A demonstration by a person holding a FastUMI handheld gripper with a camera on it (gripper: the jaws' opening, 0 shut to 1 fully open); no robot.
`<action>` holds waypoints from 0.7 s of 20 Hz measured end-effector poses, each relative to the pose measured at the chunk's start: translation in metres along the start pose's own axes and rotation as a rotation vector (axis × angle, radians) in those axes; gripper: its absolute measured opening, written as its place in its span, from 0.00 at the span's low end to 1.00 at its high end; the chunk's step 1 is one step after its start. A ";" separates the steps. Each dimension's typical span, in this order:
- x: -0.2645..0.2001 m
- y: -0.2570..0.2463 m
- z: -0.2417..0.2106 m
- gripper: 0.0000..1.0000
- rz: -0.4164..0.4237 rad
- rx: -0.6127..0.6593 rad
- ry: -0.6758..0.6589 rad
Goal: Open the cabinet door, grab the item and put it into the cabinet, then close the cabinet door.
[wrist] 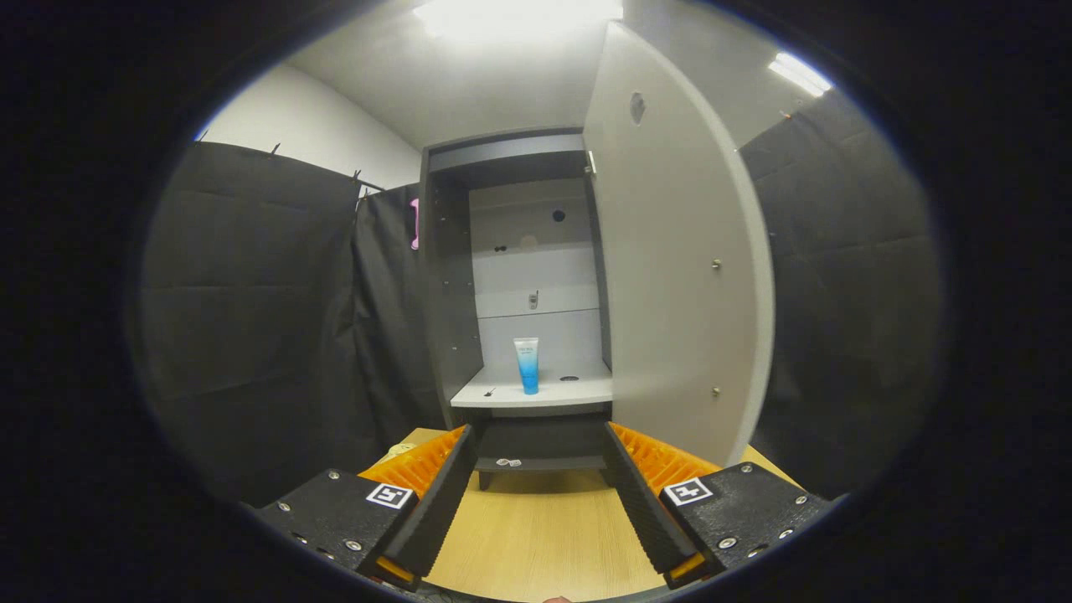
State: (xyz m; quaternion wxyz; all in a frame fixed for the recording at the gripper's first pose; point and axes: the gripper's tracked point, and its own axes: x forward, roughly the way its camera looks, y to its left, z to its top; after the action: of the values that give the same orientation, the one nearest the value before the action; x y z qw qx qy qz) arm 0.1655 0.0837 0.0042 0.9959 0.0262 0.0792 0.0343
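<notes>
At the bottom centre of the frame the claw (pixel 540 469) is spread wide and released, nothing between its two fingers (pixel 435 502), which hang over the pale wooden desk (pixel 536 536). Just beyond the fingertips, in the middle of the frame, stands the grey cabinet (pixel 448 318) with its door (pixel 670 276) swung fully open toward the right (the inner face of the door, with a few small screws, turns toward the camera). Below the cabinet's shelf (pixel 536 392) a dark lower panel sits on short legs that rest on the desk. On that shelf, slightly left of centre and well apart from the claw, a small blue-and-white tube (pixel 527 365) stands upright on its cap, inside the cabinet. The back wall (pixel 536 251) of the cabinet shows a round hole near the top and a small fitting lower down. Black cloth (pixel 276 318) hangs on both sides, and a ceiling light (pixel 519 17) glares at the top centre.
</notes>
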 end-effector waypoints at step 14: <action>-0.078 -0.158 0.047 0.93 -0.309 0.065 -0.090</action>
State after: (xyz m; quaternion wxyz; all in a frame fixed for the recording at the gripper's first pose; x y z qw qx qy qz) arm 0.1066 -0.0816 0.0537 0.9905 0.0472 0.0389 -0.1230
